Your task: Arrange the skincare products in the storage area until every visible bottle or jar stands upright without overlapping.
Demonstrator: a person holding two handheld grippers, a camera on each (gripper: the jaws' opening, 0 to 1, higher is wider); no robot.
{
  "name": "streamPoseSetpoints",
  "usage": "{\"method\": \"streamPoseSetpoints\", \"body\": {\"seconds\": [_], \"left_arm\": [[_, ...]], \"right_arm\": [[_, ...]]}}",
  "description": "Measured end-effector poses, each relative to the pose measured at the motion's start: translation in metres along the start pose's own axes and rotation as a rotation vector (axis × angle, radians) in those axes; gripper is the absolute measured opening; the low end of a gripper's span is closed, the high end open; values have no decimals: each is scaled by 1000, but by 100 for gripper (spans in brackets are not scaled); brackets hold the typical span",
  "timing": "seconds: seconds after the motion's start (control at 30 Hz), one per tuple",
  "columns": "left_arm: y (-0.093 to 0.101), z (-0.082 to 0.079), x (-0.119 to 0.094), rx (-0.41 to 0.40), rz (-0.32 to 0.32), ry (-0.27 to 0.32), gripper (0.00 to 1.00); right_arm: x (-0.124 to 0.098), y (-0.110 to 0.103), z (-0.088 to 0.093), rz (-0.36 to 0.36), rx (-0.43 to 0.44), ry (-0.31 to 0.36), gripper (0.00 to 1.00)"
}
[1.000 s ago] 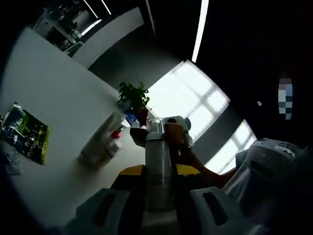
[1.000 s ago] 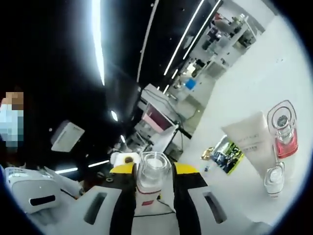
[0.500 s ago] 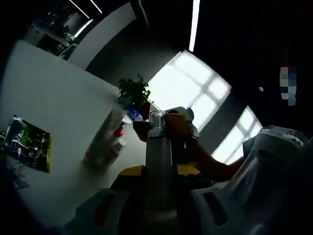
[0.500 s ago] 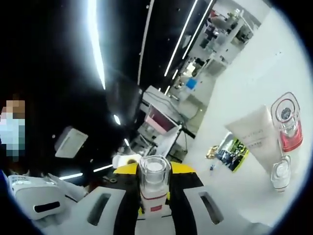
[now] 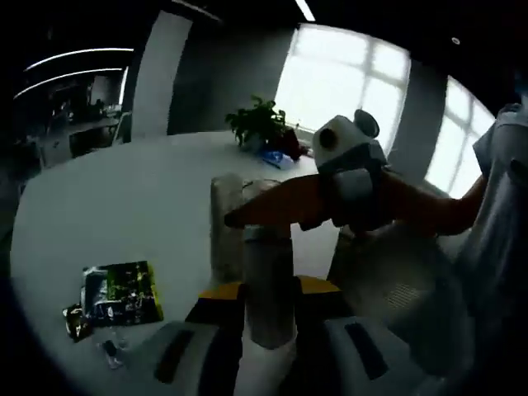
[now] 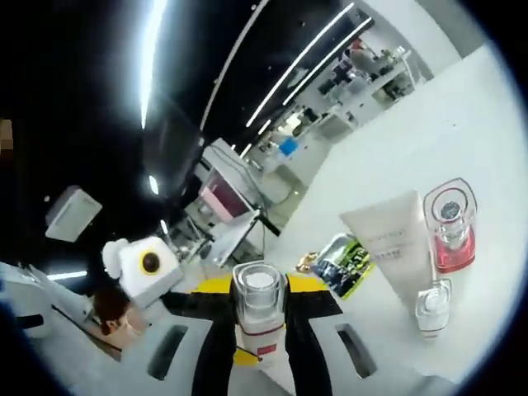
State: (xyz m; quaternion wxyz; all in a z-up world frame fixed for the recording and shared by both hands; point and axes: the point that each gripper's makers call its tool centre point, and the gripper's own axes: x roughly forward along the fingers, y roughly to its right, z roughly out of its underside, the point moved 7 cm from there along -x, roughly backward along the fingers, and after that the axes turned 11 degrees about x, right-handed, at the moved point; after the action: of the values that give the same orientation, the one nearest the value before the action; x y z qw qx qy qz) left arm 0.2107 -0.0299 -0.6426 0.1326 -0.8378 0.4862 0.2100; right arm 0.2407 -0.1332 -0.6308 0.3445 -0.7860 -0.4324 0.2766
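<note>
A tall pale grey bottle (image 5: 268, 285) stands between the jaws of my left gripper (image 5: 268, 290), which is shut on it. Just behind its top, the right gripper's orange fingers (image 5: 285, 208) reach in from the right. In the right gripper view, my right gripper (image 6: 260, 290) is shut on a small clear-capped bottle (image 6: 259, 307) with a red label. On the white table (image 6: 462, 140) lie a white tube (image 6: 392, 246), a pink bottle with a clear cap (image 6: 450, 229) and a small clear bottle (image 6: 431, 304). The tube (image 5: 224, 227) also appears behind the grey bottle.
A green sachet (image 5: 124, 293) lies on the table to the left, with small wrappers (image 5: 78, 322) beside it; it appears again as the sachet (image 6: 340, 264) next to the tube. A potted plant (image 5: 260, 124) stands at the table's far edge. A person's sleeve (image 5: 495, 214) fills the right side.
Both views have swung, the left one tipping down toward the table. The right gripper now reaches closer across the left gripper view. Each gripper still holds its bottle.
</note>
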Motion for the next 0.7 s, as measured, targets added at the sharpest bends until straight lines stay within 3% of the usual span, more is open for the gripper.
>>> {"method": "streamPoseSetpoints", "body": {"seconds": [0.07,0.2,0.27,0.43,0.5,0.7], "left_arm": [[0,-1,2,46,-31,-15,19],[0,-5,7,223,-130,-114,18],[0,-8,10,312,-179,-134,18],[2,-9,13,400,-229,-182,19],[2,-8,16,384,-230,-178,19],[-5,-10,13,477,-286,-202,17]], "right_arm": [[0,1,-2,21,-13,20,21],[2,5,-5,83,-61,42,21],[2,10,-9,115,-57,85,21],[2,9,-8,126,-34,130,21],[1,7,-6,136,-38,139,21],[-1,2,-1,131,-12,153,21]]}}
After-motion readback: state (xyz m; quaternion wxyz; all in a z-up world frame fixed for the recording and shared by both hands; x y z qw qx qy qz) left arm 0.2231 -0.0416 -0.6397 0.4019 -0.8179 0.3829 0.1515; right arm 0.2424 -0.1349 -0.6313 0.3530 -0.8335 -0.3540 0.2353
